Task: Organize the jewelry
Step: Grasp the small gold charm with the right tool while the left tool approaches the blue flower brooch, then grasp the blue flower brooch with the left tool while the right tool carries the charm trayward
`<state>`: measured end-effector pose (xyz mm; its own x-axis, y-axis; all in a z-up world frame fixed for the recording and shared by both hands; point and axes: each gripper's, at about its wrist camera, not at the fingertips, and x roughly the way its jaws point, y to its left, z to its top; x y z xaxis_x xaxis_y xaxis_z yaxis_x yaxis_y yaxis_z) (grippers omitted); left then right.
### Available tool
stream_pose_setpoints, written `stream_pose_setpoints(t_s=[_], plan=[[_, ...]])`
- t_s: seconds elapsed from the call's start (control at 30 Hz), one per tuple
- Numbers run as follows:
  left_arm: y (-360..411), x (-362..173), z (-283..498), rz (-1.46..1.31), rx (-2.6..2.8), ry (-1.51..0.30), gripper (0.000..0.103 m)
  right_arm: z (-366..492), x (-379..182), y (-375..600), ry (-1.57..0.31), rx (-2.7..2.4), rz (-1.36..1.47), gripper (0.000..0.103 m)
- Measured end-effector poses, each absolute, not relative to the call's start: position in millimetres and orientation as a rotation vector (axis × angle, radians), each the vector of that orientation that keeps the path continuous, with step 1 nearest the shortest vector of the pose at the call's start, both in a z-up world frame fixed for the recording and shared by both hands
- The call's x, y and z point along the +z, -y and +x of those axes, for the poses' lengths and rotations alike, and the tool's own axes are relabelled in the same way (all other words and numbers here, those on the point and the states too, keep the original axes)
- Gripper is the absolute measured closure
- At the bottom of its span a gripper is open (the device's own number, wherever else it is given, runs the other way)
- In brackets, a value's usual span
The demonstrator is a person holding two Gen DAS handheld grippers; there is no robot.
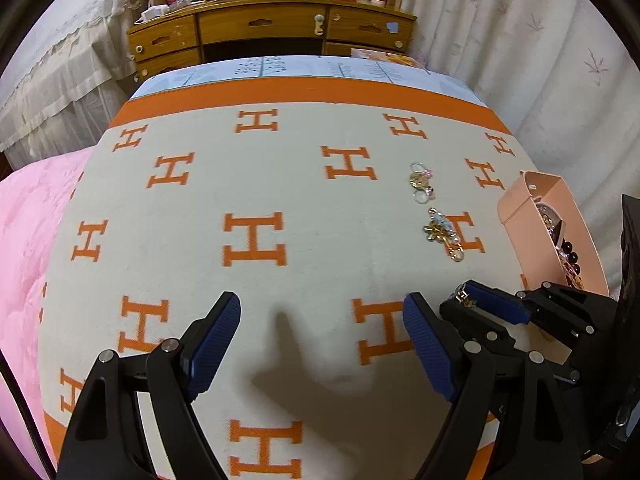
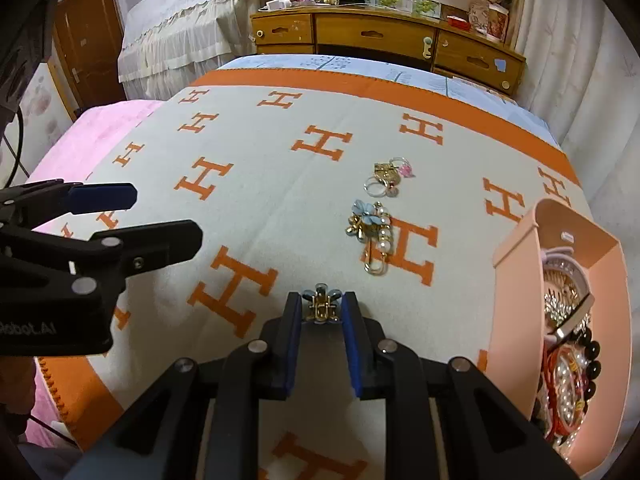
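Observation:
My right gripper (image 2: pixel 321 307) is shut on a small gold clip with grey-blue petals (image 2: pixel 321 305), held just above the blanket; it also shows in the left wrist view (image 1: pixel 466 298). My left gripper (image 1: pixel 322 312) is open and empty over the blanket, to the left of the right one. A blue flower brooch with pearls and a gold clip (image 2: pixel 370 232) lies on the blanket ahead, also seen in the left wrist view (image 1: pixel 442 234). A cluster of rings (image 2: pixel 386 178) lies beyond it (image 1: pixel 421 184). A pink box (image 2: pixel 520 256) at the right holds bracelets and beads.
The grey blanket with orange H marks (image 1: pixel 256 236) covers the bed. A pink quilt (image 1: pixel 24 240) lies at the left. A wooden dresser (image 1: pixel 264 28) stands beyond the bed's far end. Curtains (image 1: pixel 520 48) hang at the right.

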<state>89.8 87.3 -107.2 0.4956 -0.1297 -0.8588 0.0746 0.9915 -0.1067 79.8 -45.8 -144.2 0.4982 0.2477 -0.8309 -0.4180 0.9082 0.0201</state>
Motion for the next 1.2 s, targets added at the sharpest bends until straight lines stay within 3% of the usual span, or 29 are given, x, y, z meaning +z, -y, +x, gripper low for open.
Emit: stream_pose_setpoints(t_s=[0.57,0.83,1.07,1.2], plan=[[-19.5,-113.1,129.1,0.149,-0.349,-1.007,0.021,48.6,-72.0,132.6,-0.774,0.396,0.090,0.083],[-9.5,-126.6,146.6,0.151,-0.383,-1.030,0.041,46.2,-73.9,152.5,-0.774,0.366,0.135,0.083],[-3.2,-131.3,151.0,0.160,-0.397,-1.026,0.047,48.1,-76.3,158.4,-0.777,0.364,0.146,0.083],[-0.6,-132.7,154.2,0.146,-0.414,-1.033,0.066,48.2,-78.6,157.7,-0.788,0.359,0.143,0.083]])
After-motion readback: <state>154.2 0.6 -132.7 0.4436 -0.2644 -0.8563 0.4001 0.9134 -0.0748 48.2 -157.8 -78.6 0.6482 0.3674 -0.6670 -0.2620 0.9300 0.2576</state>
